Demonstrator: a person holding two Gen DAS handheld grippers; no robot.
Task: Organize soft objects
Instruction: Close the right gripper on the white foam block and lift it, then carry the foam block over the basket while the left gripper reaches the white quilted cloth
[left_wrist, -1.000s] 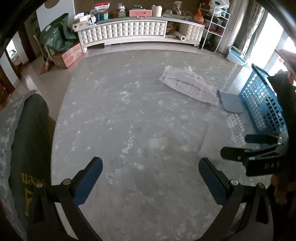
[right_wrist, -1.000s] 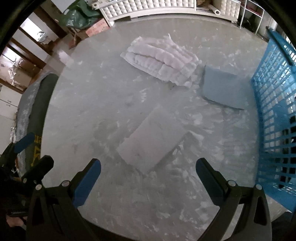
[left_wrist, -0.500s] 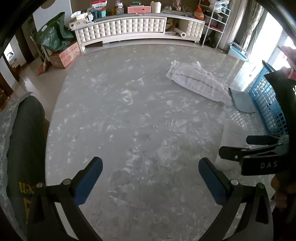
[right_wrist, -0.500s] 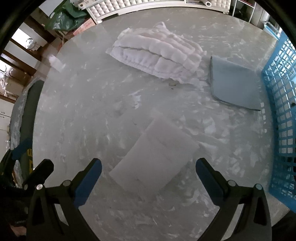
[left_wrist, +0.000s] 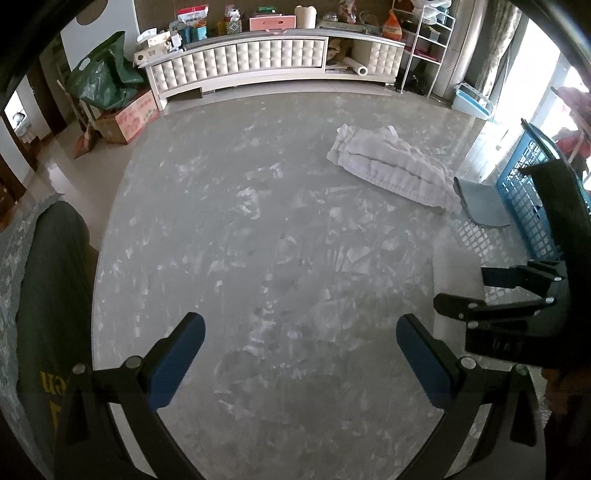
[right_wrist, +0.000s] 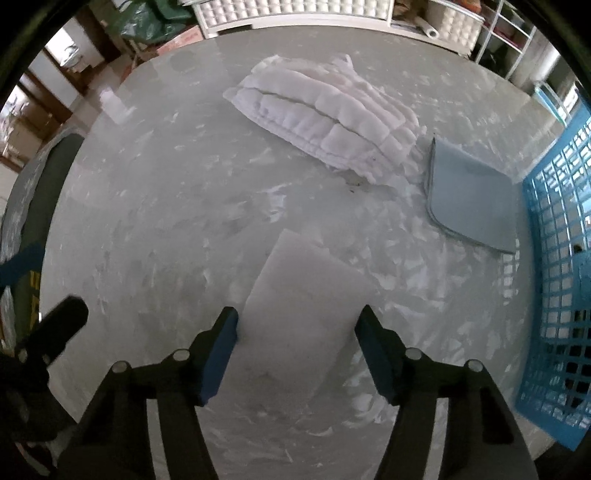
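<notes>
A flat white foam pad (right_wrist: 303, 302) lies on the round marble table (right_wrist: 155, 206). My right gripper (right_wrist: 297, 334) is low over its near end, fingers partly closed on either side of it, not clamped. A white quilted cloth (right_wrist: 325, 114) lies farther back, and a folded grey-blue cloth (right_wrist: 469, 195) lies to its right beside a blue plastic basket (right_wrist: 554, 280). My left gripper (left_wrist: 299, 349) is wide open and empty over bare table. In the left wrist view the quilted cloth (left_wrist: 395, 166), grey-blue cloth (left_wrist: 480, 203), basket (left_wrist: 528, 199) and right gripper (left_wrist: 476, 291) show at right.
A dark green garment (left_wrist: 51, 295) hangs at the table's left edge. Beyond the table stand a white TV cabinet (left_wrist: 273, 62), a green bag on a cardboard box (left_wrist: 110, 96) and a wire shelf (left_wrist: 421, 40).
My right gripper has moved forward and down over the white foam pad and its fingers have narrowed around it. The left gripper has shifted slightly and stays open.
</notes>
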